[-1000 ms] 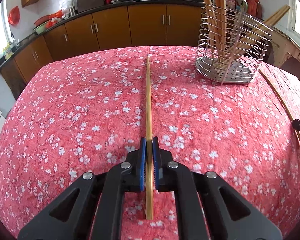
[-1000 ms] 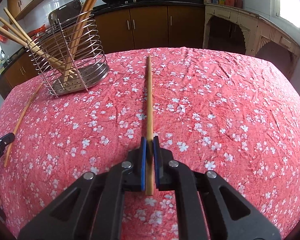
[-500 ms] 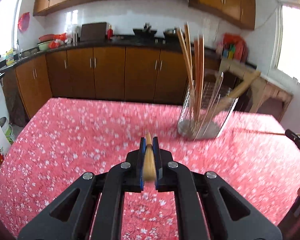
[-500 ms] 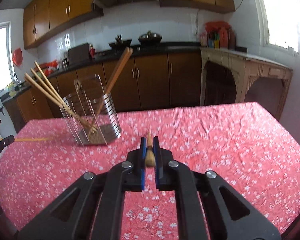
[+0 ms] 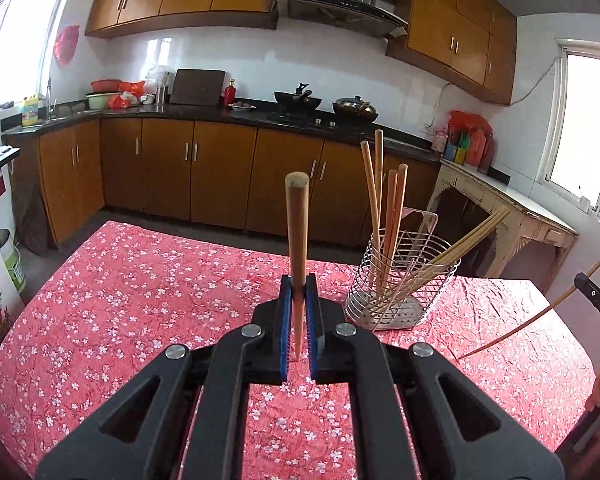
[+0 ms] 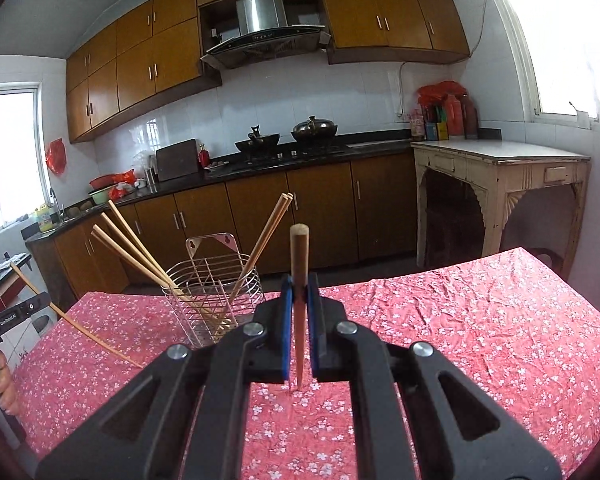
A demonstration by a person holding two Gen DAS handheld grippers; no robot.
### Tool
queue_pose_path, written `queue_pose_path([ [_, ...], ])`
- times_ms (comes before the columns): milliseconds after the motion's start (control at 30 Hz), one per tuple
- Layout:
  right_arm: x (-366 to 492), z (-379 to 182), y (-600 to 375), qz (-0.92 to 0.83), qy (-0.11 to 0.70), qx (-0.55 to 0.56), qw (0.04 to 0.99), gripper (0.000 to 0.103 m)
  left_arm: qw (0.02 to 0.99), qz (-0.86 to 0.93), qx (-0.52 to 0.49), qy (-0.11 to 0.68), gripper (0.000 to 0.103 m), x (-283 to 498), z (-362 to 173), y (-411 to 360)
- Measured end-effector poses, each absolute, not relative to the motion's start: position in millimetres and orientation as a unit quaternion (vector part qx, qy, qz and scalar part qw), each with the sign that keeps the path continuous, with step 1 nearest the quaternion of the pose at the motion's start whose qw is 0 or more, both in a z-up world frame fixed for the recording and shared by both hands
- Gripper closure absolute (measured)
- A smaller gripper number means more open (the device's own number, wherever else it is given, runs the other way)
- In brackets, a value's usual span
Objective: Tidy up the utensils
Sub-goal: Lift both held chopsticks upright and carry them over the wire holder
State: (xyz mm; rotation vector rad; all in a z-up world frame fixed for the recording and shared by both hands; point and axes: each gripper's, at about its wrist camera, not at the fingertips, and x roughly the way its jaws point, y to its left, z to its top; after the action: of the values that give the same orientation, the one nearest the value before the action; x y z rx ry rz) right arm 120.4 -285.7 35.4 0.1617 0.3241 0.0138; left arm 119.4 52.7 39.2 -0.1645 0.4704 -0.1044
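My left gripper point(image 5: 299, 292) is shut on a wooden chopstick point(image 5: 297, 216), held in the air above the red floral tablecloth point(image 5: 140, 300) with its thick end pointing forward. To its right stands a wire utensil holder point(image 5: 404, 280) with several chopsticks leaning in it. My right gripper point(image 6: 299, 292) is shut on a second chopstick point(image 6: 300, 264), also off the table. In this view the holder point(image 6: 216, 288) stands ahead to the left. Each gripper shows at the edge of the other's view, the right gripper's finger point(image 5: 596, 300) and the left gripper's finger point(image 6: 16, 312), each carrying its chopstick.
A person's hand point(image 6: 4, 384) grips the left tool. Brown cabinets and a dark counter point(image 5: 220, 116) with pans run behind the table. A cream side table point(image 6: 500, 160) stands at the right. The tablecloth point(image 6: 480, 340) is wrinkled right of the holder.
Both grippers have risen from the table and tilted up. Each lifted its chopstick off the cloth. The holder now sits lower and farther off in both views.
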Motion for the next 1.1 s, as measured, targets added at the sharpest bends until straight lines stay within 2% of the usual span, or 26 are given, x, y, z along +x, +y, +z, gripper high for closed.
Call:
queue_pose_path([
  [533, 122.4, 45.3, -285.4, 0.010, 0.153, 0.086, 0.984, 0.095, 0.968, -0.050, -0.085, 0.230, 0.096, 120.9, 45.2, 53.6],
  [900, 113.7, 119.5, -289.0, 0.042, 0.086, 0.098, 0.991, 0.095, 0.977, -0.096, -0.080, 0.172, 0.096, 114.7, 102.8, 16.1],
  [1100, 133.2, 155.6, -272.7, 0.063, 0.044, 0.101, 0.992, 0.095, 0.985, -0.116, -0.073, 0.107, 0.096, 118.7, 148.7, -25.5],
])
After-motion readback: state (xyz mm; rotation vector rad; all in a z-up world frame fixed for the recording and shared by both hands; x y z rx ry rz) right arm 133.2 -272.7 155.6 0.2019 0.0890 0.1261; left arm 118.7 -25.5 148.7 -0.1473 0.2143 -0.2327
